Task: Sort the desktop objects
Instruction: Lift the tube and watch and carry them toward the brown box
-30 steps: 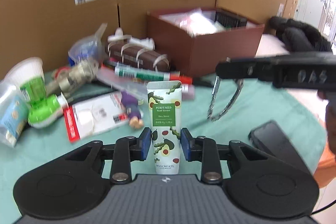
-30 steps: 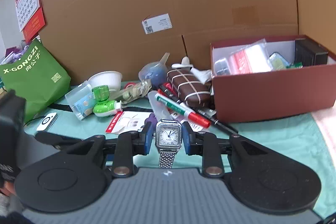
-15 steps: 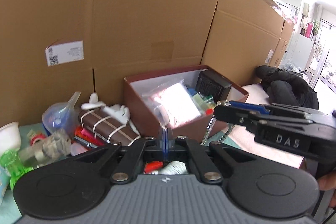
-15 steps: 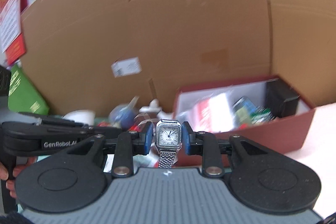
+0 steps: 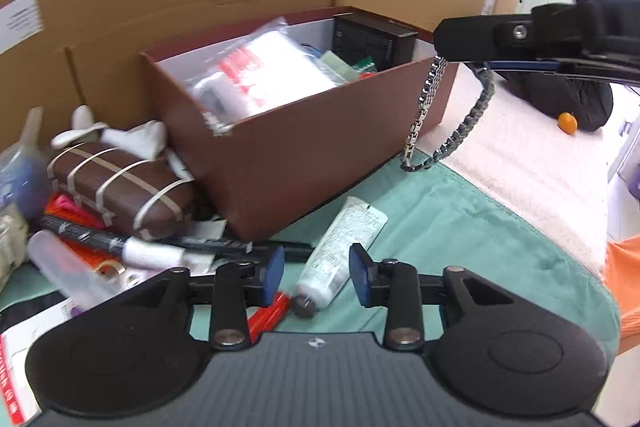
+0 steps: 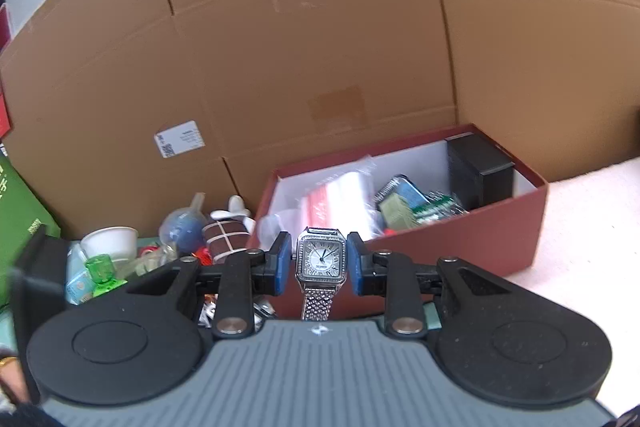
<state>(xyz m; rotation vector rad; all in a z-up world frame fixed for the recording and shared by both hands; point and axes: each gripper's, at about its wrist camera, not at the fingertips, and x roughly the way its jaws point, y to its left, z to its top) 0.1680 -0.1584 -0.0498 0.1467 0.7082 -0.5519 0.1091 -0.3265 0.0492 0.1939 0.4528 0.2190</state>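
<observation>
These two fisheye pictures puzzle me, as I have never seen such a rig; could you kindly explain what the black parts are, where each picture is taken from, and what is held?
No robot is involved: a person carries a hand-held gripper in each hand, and a camera on each looks forward along its two blue-padded fingers. The black shapes at the bottom are the gripper bodies.

In the left wrist view, the left hand-held gripper is open and holds nothing; a white tube lies on the green cloth in front of it, beside a brown box full of items. To the left lie a brown case, pens and other clutter.

In the right wrist view, the right hand-held gripper is shut on a silver wristwatch, held near that box. The left view shows its band dangling.
</observation>
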